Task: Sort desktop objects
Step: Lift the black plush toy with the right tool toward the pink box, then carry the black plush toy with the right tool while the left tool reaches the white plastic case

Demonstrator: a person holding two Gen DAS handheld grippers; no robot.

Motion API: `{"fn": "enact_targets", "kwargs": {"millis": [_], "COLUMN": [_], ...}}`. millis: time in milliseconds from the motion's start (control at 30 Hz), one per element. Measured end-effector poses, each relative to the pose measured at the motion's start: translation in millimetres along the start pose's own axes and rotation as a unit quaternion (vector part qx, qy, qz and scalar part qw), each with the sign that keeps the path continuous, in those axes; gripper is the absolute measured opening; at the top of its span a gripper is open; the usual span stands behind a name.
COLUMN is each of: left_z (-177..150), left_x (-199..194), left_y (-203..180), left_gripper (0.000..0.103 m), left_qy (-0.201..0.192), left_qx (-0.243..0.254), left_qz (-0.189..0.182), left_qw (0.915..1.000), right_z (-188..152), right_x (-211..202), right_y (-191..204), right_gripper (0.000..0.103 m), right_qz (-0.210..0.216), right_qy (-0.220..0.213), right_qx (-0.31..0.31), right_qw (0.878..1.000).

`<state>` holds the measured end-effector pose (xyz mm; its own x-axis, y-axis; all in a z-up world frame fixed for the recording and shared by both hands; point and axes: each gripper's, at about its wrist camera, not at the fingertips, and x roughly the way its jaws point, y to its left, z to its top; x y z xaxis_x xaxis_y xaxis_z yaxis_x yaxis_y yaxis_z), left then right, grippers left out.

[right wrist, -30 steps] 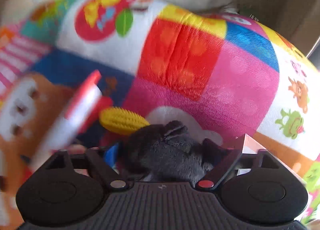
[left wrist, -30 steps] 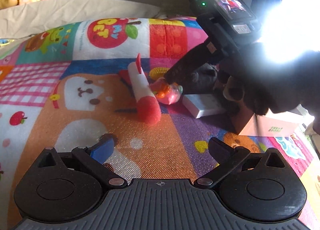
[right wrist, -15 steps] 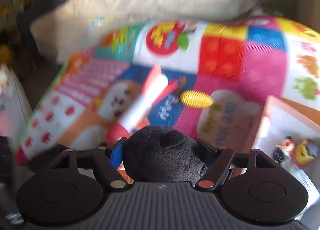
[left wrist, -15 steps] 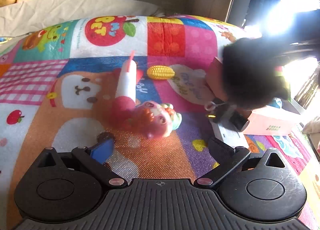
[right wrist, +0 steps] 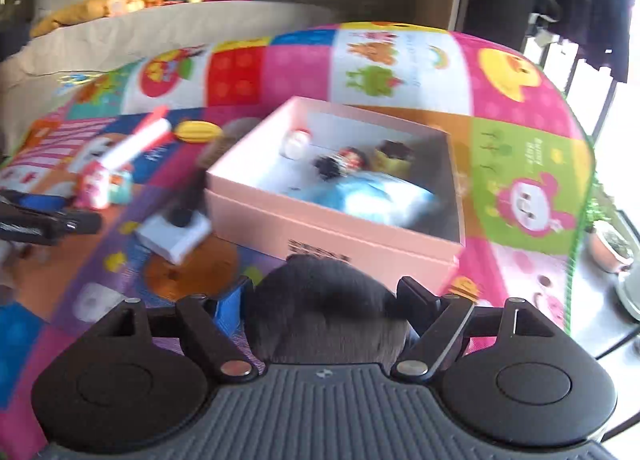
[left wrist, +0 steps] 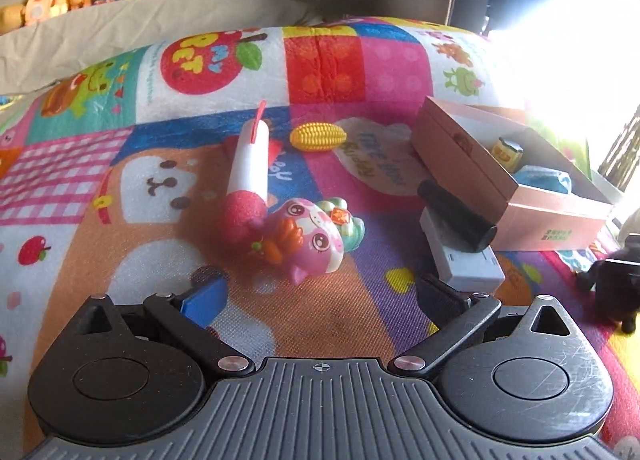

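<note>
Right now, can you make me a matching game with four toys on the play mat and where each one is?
Things:
1. yellow plastic corn cob
2. black fuzzy plush toy
3. small yellow jar with a dark lid
4. black cylinder

Places:
A. inside the pink cardboard box
B. lying on a white flat box
C. between the right gripper's fingers
D. alone on the mat

Pairs: 1-D, 2-C, 3-A, 4-B

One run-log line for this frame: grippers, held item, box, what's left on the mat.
right gripper: opening, black plush between jaws, before pink box | left gripper: open, empty | mat: corn, rocket, pink toy
</note>
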<state>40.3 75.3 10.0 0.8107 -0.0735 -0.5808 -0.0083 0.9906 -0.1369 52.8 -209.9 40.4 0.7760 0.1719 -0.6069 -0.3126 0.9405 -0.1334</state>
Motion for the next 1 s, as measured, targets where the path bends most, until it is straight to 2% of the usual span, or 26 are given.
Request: {"fn": "enact_targets", "kwargs": {"millis": [100, 233, 367, 400, 433, 467, 667, 833, 1000], "left_z": [1, 11, 23, 26, 28, 28, 19, 11, 10], "left_x": [-12, -21, -8, -3, 3, 9, 19, 5, 26], "left_y": [-13, -41, -66, -70, -74, -77, -88, -96, -109], "left_gripper": [0.103, 0.103, 0.100, 0.096, 0.085, 0.080, 0.088, 0.089, 0.084], "left_qy": [-0.025, -0.029, -0.022, -0.017, -0.012, -0.006, 0.001, -0.002, 0.019], "left_qx": [0.031, 0.052, 0.056, 0.053, 0.054, 0.057, 0.092, 0.112, 0.120], "left_qz": [0.007, -0.041, -0.056, -0.053, -0.049, -0.042, -0.011, -0.061, -0.044], "left_qw": [0.9992, 0.9974, 0.9966, 0.9970, 0.9973, 0.9975, 0.9957, 0.9918, 0.9916], "right_z": [-18, -43, -62, -67, -70, -72, -75, -76, -76], "right_x": [-10, -37, -47, -47, -45, -46, -46, -45, -44], "right_y": [-5, -15, -19, -19, -20, -21, -28, -28, -29], "right_gripper": [0.086, 0.101, 0.101, 0.101, 0.101, 0.101, 0.103, 0.103, 0.103], "right_qz": [0.013, 0.031, 0.024, 0.021, 0.019, 0.021, 0.030, 0.034, 0.032], "right_qy": [-0.033, -0.104, -0.139, -0.142, -0.142, -0.144, -0.154, -0.152, -0.147], "right_qx": [0.041, 0.102, 0.118, 0.120, 0.126, 0.134, 0.156, 0.159, 0.166], "right_qw": [0.999, 0.989, 0.983, 0.982, 0.982, 0.980, 0.975, 0.975, 0.975]}}
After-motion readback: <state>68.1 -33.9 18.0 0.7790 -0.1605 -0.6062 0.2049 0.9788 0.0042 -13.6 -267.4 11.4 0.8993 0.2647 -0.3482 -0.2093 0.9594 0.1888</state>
